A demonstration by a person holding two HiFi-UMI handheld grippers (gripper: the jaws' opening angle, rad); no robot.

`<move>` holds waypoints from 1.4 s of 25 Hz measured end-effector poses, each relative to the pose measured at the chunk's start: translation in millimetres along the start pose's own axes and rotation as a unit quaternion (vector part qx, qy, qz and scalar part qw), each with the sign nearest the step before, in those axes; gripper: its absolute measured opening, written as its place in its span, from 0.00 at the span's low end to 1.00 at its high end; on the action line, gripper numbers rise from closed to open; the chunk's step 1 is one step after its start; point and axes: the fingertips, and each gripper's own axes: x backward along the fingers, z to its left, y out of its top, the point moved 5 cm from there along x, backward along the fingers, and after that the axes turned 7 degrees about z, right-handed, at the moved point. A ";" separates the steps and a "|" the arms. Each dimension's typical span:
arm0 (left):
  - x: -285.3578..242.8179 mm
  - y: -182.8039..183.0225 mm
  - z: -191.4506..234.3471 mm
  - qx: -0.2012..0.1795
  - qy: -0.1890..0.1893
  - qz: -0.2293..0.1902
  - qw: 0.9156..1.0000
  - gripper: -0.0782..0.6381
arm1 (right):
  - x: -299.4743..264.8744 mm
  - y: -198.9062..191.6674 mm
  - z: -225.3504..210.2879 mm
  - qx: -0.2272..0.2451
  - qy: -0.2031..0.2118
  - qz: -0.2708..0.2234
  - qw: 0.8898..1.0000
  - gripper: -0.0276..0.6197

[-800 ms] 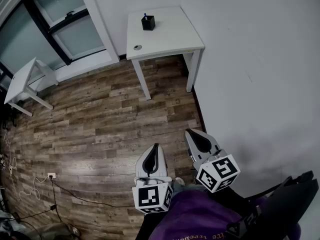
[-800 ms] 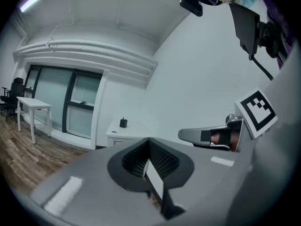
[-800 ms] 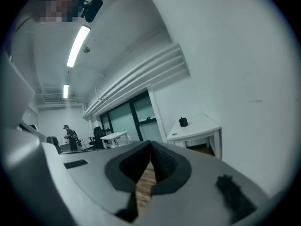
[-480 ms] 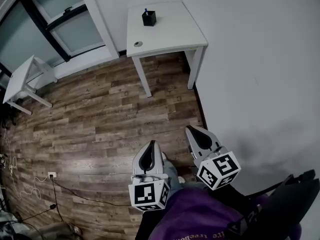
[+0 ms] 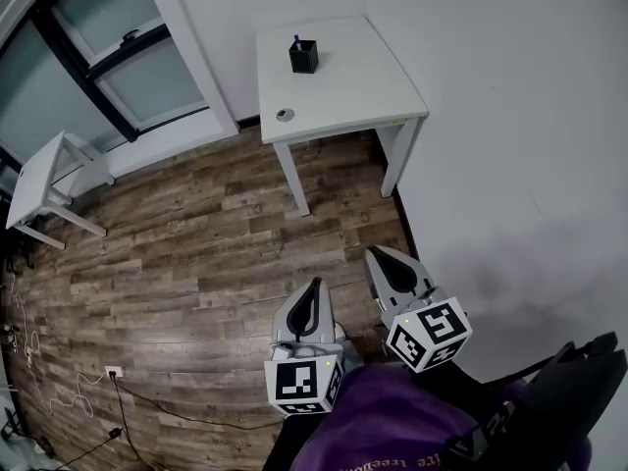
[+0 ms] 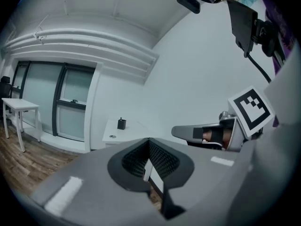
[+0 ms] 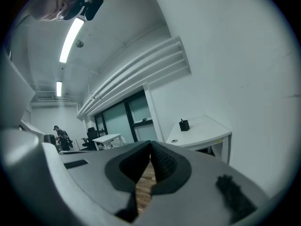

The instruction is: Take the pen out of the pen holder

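A side table (image 5: 44,170) is seen at the far left by the window, well apart from the task's things. Above the floor (image 5: 177,253), the left gripper (image 5: 312,287) is held close to the body, closed on nothing. Far across the floor the desk (image 5: 363,86) is set against the wall. The holder (image 5: 304,59) is stood near its far edge, with the pen (image 5: 296,39) upright inside. A small round object (image 5: 285,114) is seen by the desk's near left corner. The right gripper (image 5: 376,255) is carried just beside the left one, likewise closed and empty. The approach is judged to be the step in hand. One gripper is best opened before the holder is reached. The pen's exposed top should then be pinched and drawn straight up, so that the holder is not tipped.
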 end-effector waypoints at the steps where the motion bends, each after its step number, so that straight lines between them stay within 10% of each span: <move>1: -8.2 4.0 7.8 -0.002 -0.004 0.000 1.000 0.12 | -11.0 4.0 -1.4 0.000 -0.001 -0.001 1.000 0.06; 35: -247.0 96.0 141.0 0.029 0.016 0.014 0.999 0.12 | -258.3 110.6 -139.3 -0.008 -0.006 0.015 1.000 0.06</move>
